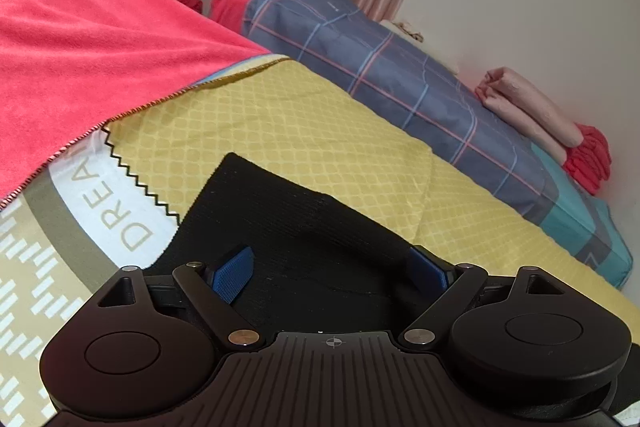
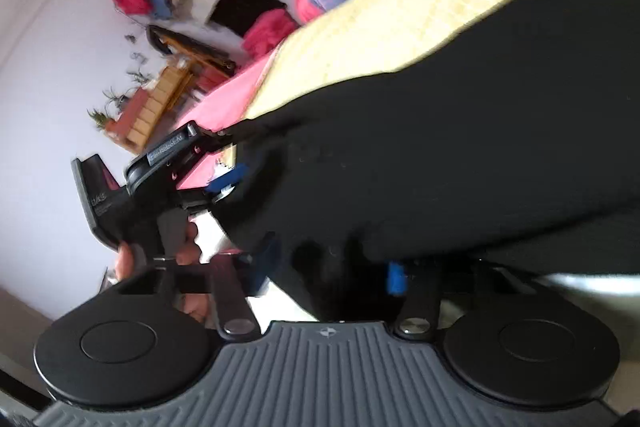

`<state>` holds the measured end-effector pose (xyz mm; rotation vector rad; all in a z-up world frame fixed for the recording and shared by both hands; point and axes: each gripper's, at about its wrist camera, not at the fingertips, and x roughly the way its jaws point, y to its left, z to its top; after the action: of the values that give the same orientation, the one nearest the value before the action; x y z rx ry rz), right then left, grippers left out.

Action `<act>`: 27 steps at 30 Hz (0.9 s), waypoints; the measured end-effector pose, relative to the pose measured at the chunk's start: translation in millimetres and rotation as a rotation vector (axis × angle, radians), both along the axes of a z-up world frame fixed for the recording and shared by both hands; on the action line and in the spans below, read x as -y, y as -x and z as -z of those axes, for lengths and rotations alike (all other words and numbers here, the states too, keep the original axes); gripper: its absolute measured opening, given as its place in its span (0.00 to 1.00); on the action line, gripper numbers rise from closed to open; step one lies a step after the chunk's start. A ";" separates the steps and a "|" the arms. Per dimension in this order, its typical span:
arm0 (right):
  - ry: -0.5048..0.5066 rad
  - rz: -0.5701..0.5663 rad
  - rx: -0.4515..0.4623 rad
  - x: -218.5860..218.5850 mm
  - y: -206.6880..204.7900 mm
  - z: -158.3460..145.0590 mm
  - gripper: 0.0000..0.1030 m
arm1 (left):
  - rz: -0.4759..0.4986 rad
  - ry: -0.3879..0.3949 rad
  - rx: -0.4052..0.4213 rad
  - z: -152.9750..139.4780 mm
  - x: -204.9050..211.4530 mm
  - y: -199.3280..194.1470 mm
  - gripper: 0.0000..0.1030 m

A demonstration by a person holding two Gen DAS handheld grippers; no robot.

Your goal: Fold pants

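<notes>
Left wrist view was sharp. Left hand-held gripper (image 1: 330,269) sat low over the black ribbed knit pants (image 1: 288,227), which lay on the yellow diamond-quilted cover (image 1: 280,131) of the bed. Blue pads (image 1: 234,277) stood apart with black cloth lying between them; pads did not visibly press on it. The right pad was half hidden by fabric and linkage. The pants' near edge was cut off by the gripper body, so their full outline was not visible.

Far left: pink fleece blanket (image 1: 80,39) overlapping the yellow cover. Below it, a printed sheet (image 1: 120,211) with lettering cut off at "DREA". Far right along the wall: blue plaid bolster-shaped bedding (image 1: 400,75), with folded pale pink cloth (image 1: 528,107) and red cloth (image 1: 590,159) beside it.

Right wrist view was motion-blurred and rolled. Right hand-held gripper (image 2: 328,267) had black pants fabric (image 2: 440,147) draped across its front, covering most of both fingers; only a sliver of blue pad (image 2: 396,277) showed. Cannot tell whether it was clamped or apart. The other gripper showed at left (image 2: 224,175), with a hand (image 2: 128,259) on its handle, partly hidden. Background clutter too blurred to identify.
</notes>
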<state>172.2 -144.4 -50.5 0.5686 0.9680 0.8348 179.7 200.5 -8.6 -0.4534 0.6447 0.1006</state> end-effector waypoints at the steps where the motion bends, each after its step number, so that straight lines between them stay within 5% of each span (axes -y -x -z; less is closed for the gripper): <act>1: 0.049 -0.092 0.060 -8.6 12.5 -7.4 0.69 | -0.014 -0.027 -0.004 -1.3 2.3 0.2 1.00; 3: 0.217 -0.201 0.269 -21.5 47.6 -30.6 0.72 | -0.047 -0.076 -0.017 -0.8 2.7 -2.1 1.00; 5: 0.288 -0.222 0.366 -11.0 65.4 -47.2 0.72 | -0.062 -0.096 -0.022 -0.8 2.6 -2.2 1.00; 8: 0.183 -0.045 0.357 30.8 50.5 -55.8 0.79 | -0.068 -0.149 -0.031 0.1 8.7 -4.2 1.00; 10: 0.069 0.149 0.258 66.8 29.6 -40.4 0.83 | -0.068 -0.183 -0.037 0.6 13.0 -4.3 1.00; 12: 0.058 0.291 0.134 98.5 2.4 -20.2 0.71 | -0.075 -0.199 -0.038 1.2 13.5 -3.2 1.00; 13: 0.052 0.343 0.096 118.6 -7.7 -12.9 0.31 | -0.083 -0.202 -0.040 1.5 12.6 -2.9 1.00; 14: 0.018 0.395 0.054 143.5 -15.3 -6.8 0.12 | -0.092 -0.203 -0.040 1.7 10.8 -2.9 1.00; 18: -0.043 0.835 0.084 265.5 -3.3 3.5 0.10 | -0.162 -0.209 -0.077 5.6 2.2 -5.8 1.00; 19: -0.068 0.952 0.070 294.9 3.8 7.0 0.00 | -0.175 -0.197 -0.082 6.5 -1.3 -6.1 1.00; 22: -0.047 1.195 0.059 357.9 28.6 3.7 0.00 | -0.238 -0.158 -0.124 11.3 -15.0 -6.3 1.00; 24: 0.101 1.326 0.086 366.7 45.6 -11.7 0.01 | -0.263 -0.146 -0.109 8.2 -18.8 -1.6 1.00; 25: 0.165 1.358 0.101 363.4 53.3 -19.0 0.10 | -0.277 -0.156 -0.113 6.7 -18.7 0.0 1.00; 26: 0.200 1.363 0.116 355.8 59.7 -25.6 0.34 | -0.284 -0.156 -0.107 3.9 -19.1 2.9 1.00; 27: 0.214 1.330 0.143 343.7 62.7 -30.9 0.46 | -0.290 -0.150 -0.087 -0.8 -19.7 7.6 1.00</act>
<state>109.5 -488.1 -19.5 0.7832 0.3611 -0.4117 172.2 220.2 -7.8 -0.3962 0.6488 0.4431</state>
